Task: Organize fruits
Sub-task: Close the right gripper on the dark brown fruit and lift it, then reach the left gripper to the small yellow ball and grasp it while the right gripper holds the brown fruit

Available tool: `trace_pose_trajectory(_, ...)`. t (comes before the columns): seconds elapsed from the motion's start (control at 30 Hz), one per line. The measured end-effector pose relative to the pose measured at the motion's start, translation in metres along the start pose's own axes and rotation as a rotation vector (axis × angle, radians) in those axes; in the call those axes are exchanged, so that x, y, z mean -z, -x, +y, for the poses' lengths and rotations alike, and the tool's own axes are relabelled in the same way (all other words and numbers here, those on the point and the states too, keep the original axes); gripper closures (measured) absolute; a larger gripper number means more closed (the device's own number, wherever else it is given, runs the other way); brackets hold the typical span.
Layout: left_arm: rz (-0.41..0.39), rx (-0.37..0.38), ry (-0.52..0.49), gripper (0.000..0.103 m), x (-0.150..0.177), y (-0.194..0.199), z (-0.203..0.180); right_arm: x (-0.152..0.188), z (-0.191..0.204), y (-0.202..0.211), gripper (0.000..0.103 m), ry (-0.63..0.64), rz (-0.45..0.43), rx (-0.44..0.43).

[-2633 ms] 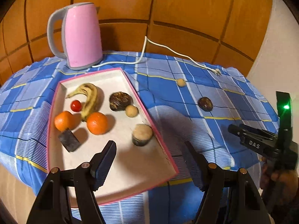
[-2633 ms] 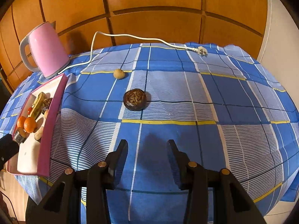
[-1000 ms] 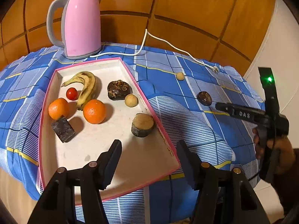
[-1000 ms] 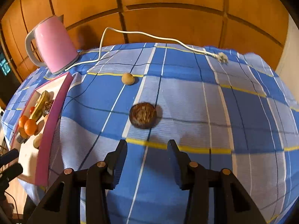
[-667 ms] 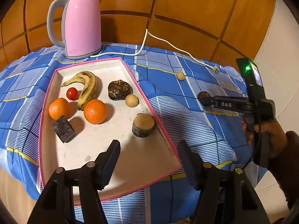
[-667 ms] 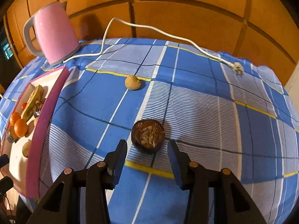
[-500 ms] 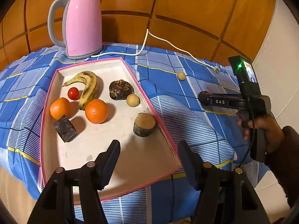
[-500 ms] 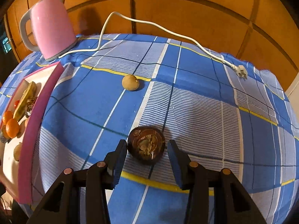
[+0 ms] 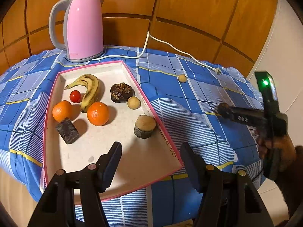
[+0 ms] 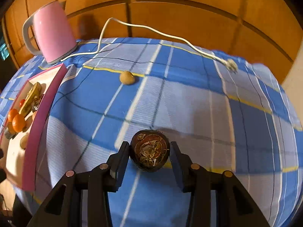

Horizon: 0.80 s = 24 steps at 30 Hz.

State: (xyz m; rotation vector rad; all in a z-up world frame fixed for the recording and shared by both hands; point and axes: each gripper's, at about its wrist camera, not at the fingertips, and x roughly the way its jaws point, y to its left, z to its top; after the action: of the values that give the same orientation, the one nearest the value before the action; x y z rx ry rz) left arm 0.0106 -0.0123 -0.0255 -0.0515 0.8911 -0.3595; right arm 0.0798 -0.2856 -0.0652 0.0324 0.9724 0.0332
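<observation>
A dark brown round fruit (image 10: 150, 150) lies on the blue checked tablecloth between the fingers of my open right gripper (image 10: 150, 151); the jaws stand on either side of it with small gaps. In the left wrist view the right gripper (image 9: 224, 108) reaches in from the right, hiding most of that fruit. A small tan fruit (image 10: 126, 78) lies farther back on the cloth and shows in the left view (image 9: 182, 78). The pink-rimmed tray (image 9: 151, 107) holds a banana (image 9: 89, 89), two oranges (image 9: 98, 113), a tomato (image 9: 75, 96) and several brown pieces. My left gripper (image 9: 150, 162) is open above the tray's near edge.
A pink kettle (image 9: 83, 30) stands behind the tray, and its white cord (image 10: 151, 31) runs across the back of the cloth to a plug (image 10: 231, 66). Wooden panels rise behind the table. The cloth drops off at the right and near edges.
My right gripper has moved forward and down until the dark brown fruit sits between its fingers. The left gripper has stayed almost still over the tray.
</observation>
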Motion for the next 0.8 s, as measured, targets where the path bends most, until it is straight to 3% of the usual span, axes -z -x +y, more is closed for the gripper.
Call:
trace_pose_trajectory(0.37,0.003,-0.008,-0.024,0.038,-0.002,0.003,-0.006,0.036,-0.022,0.008,0.059,-0.093,-0.019,-0.015)
trace_pose_trajectory(0.47,0.012,-0.013,-0.03,0.038,-0.003,0.001,-0.008,0.039,-0.026,0.007,0.05,-0.125,-0.035,-0.035)
trace_pose_trajectory(0.53,0.016,-0.012,-0.036,0.038,-0.004,0.001,-0.009,0.042,-0.029,0.008,0.036,-0.14,-0.048,-0.046)
trace_pose_trajectory(0.8,0.034,-0.027,-0.032,0.038,-0.017,-0.005,-0.012,0.053,-0.031,0.016,0.036,-0.121,-0.09,-0.05)
